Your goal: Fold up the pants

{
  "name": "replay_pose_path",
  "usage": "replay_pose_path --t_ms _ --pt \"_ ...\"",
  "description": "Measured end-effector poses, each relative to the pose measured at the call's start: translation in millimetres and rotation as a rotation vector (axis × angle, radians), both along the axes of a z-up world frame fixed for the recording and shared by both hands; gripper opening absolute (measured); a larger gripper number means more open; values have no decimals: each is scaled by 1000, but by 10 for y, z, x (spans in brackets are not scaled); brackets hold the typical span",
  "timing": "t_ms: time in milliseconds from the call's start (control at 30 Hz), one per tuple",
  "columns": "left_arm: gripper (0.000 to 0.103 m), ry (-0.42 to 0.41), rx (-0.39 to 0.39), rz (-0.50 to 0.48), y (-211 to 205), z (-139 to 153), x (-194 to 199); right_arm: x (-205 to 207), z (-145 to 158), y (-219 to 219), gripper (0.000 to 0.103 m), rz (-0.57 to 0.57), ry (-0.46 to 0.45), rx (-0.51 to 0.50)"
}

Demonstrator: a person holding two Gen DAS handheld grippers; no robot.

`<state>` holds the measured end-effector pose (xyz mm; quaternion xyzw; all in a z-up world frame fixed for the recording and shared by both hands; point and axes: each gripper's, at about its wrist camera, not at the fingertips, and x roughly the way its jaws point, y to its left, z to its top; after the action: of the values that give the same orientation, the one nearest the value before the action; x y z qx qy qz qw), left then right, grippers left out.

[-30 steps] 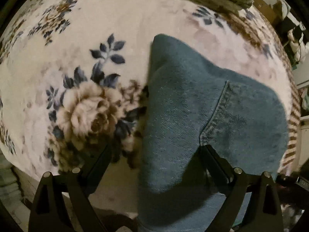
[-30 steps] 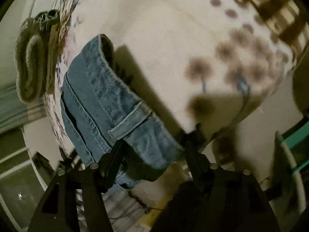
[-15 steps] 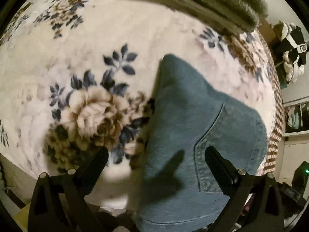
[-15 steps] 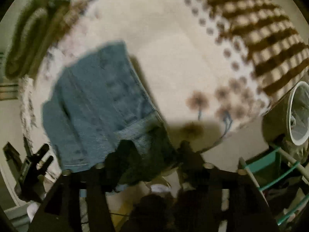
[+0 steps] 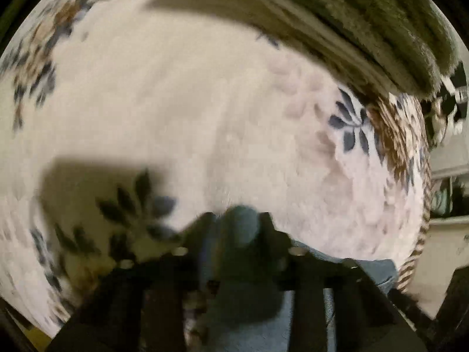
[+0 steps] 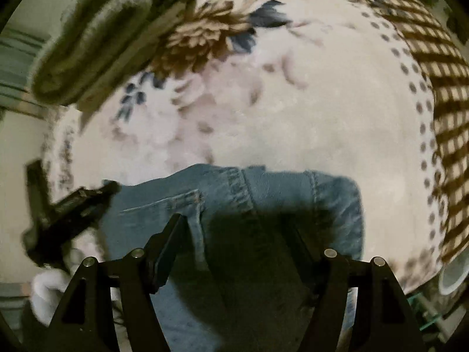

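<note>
The pants are blue jeans (image 6: 263, 193) lying on a cream floral blanket (image 6: 293, 102). In the left wrist view my left gripper (image 5: 237, 228) is shut on a bunched fold of the jeans (image 5: 240, 223), which hang down between the fingers. The left gripper also shows in the right wrist view (image 6: 73, 205) at the jeans' left edge. My right gripper (image 6: 237, 228) is open, its fingers spread wide over the waistband side of the jeans, holding nothing. The picture is blurred by motion.
A folded olive-green fuzzy blanket (image 5: 366, 20) lies at the far edge of the bed; it also shows in the right wrist view (image 6: 96, 35). A brown checked border (image 6: 439, 88) runs along the right side. A white bucket rim (image 6: 451, 278) stands off the bed at lower right.
My left gripper was open over the jeans; it has closed on a fold of denim. My right gripper has let go of the waistband and opened wide. Both views have swung.
</note>
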<state>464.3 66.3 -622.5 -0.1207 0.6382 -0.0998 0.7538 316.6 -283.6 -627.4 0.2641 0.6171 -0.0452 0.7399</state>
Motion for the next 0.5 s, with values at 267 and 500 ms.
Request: replay_pose_path --t_ms 267,500 --pt "29 23 -64 27 162 198 -131 16 -53 -129 75 -28 10 -12" --pt "91 21 -144 47 423 456 -867 -897 130 -518 103 -226 -45 150"
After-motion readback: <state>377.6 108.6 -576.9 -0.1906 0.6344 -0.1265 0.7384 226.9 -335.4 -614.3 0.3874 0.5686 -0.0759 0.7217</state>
